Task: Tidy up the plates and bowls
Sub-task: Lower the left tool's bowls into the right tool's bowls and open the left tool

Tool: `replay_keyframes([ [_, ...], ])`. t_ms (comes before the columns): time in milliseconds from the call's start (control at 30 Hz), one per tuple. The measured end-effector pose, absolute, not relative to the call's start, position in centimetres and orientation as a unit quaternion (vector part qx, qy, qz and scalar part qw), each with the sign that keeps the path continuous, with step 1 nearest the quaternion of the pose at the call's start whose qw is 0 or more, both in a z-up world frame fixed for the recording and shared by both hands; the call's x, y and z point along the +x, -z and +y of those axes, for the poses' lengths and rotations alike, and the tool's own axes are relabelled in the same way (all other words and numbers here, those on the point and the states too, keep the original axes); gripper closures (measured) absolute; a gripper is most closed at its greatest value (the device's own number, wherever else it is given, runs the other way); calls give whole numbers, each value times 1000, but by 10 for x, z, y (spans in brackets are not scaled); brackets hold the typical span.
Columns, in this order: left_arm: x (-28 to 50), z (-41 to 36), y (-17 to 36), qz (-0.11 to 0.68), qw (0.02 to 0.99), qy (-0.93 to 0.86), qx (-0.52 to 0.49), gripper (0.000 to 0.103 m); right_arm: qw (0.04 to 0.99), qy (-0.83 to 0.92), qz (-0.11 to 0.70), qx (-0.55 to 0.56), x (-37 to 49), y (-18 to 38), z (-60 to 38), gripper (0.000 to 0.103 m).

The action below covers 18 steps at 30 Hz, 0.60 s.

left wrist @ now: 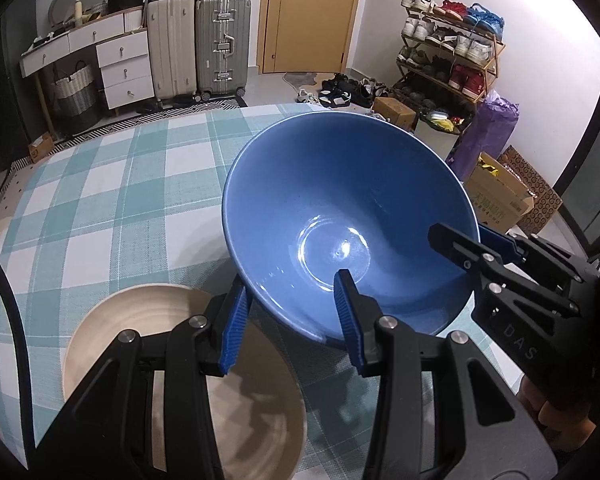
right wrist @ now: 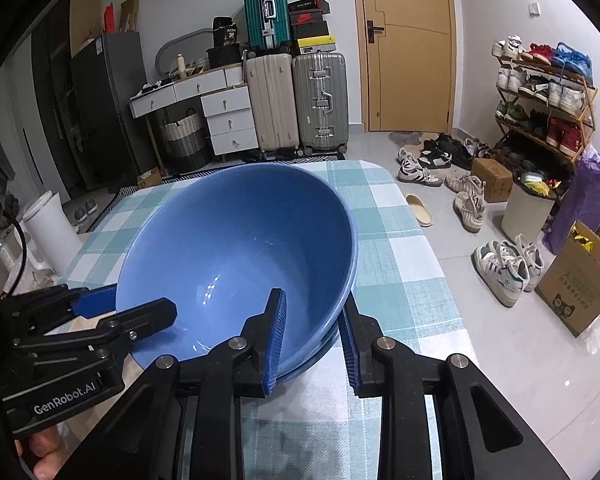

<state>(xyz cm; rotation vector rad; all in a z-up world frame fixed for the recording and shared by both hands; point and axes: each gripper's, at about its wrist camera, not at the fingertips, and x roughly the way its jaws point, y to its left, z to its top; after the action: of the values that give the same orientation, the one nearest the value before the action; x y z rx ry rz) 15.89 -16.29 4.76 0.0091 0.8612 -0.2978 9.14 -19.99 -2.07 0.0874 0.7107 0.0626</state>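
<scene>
Blue bowl [left wrist: 340, 220] held tilted above checked table [left wrist: 100, 200], rim gripped both sides: left claw [left wrist: 292, 320] clamped on near rim, right claw [right wrist: 312, 340] straddling opposite rim, pads possibly easing. Beige plate [left wrist: 148, 320] directly below-left of left claw.
</scene>
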Motion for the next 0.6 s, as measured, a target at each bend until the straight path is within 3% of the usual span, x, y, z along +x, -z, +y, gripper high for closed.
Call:
replay_keyframes([
  [600,173,-158,-38,428,895,128,8,65,936,-28,347,54,98,27,-208,72],
])
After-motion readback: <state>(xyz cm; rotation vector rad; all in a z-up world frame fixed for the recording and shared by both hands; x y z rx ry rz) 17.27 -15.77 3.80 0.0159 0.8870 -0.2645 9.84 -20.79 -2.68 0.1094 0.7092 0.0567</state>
